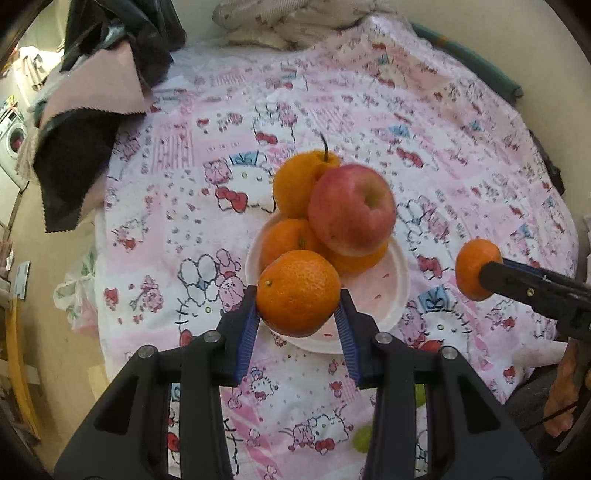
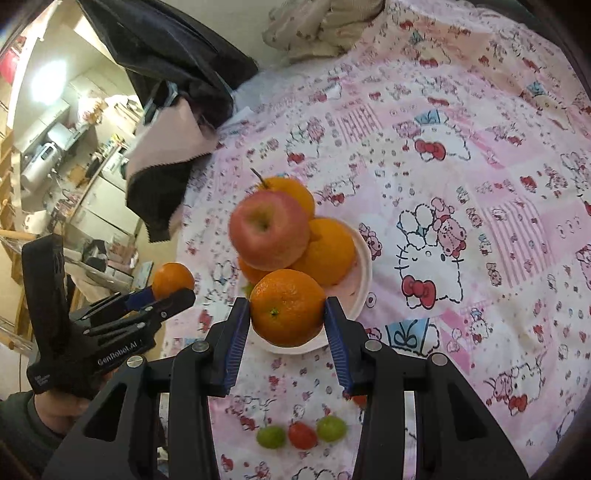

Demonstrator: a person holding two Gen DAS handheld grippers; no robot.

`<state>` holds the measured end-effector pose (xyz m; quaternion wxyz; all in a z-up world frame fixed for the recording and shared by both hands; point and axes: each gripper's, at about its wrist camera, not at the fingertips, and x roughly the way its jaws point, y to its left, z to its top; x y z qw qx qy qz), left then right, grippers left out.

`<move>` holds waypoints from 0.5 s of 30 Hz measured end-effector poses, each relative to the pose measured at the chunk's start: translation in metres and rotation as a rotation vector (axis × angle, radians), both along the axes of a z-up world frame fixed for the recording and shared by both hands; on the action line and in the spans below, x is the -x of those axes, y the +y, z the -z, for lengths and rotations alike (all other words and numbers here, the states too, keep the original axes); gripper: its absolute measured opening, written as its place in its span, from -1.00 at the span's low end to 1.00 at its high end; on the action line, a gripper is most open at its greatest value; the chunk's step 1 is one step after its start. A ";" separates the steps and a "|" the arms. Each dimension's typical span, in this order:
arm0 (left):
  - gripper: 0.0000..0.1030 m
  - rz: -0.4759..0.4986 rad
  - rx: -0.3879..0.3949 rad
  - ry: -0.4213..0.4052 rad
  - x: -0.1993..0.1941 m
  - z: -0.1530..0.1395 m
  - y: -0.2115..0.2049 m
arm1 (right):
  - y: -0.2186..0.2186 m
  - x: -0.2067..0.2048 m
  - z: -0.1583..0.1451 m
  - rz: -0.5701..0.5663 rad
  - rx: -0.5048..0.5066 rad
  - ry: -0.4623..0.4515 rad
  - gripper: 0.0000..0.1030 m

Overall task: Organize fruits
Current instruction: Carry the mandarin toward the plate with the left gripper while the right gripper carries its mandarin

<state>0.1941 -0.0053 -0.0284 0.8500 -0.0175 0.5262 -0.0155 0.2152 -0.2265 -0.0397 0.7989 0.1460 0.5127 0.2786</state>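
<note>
Covering the whole surface, a pink cartoon-print cloth [image 1: 369, 110] runs bare and wide beyond and to the right of the white plate [image 1: 388, 291], the landmark at its middle; left of the plate the cloth ends at an edge, past which lie pale floor and a cluttered room with a washing machine [image 1: 13, 136]. Dark and pink garments [image 1: 92, 92] hang over the far-left corner from the plate, and a rumpled floral bundle [image 1: 288, 22] sits at the far edge. On the plate, a red apple [image 1: 351, 210] rests atop a heap of oranges [image 1: 288, 240], one bearing a stem. Just above the plate's near rim, the left gripper [image 1: 298, 315] clamps a mandarin [image 1: 298, 291] between its blue pads; off the plate's other side, the right gripper [image 2: 287, 319] pinches a second mandarin [image 2: 286, 308] the same way. Near the front edge, nearer than the plate, two green grapes [image 2: 271, 436] flank a small red fruit [image 2: 302, 435] on the cloth.
</note>
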 end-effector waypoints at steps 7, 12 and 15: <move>-0.29 0.008 -0.025 0.043 -0.017 0.032 -0.001 | 0.015 -0.025 0.031 -0.018 0.042 0.046 -0.16; -0.29 0.018 -0.039 0.050 -0.021 0.044 -0.001 | 0.023 -0.036 0.049 -0.031 0.048 0.074 -0.16; -0.29 0.013 -0.055 0.059 -0.024 0.050 0.002 | 0.025 -0.042 0.055 -0.029 0.046 0.084 -0.16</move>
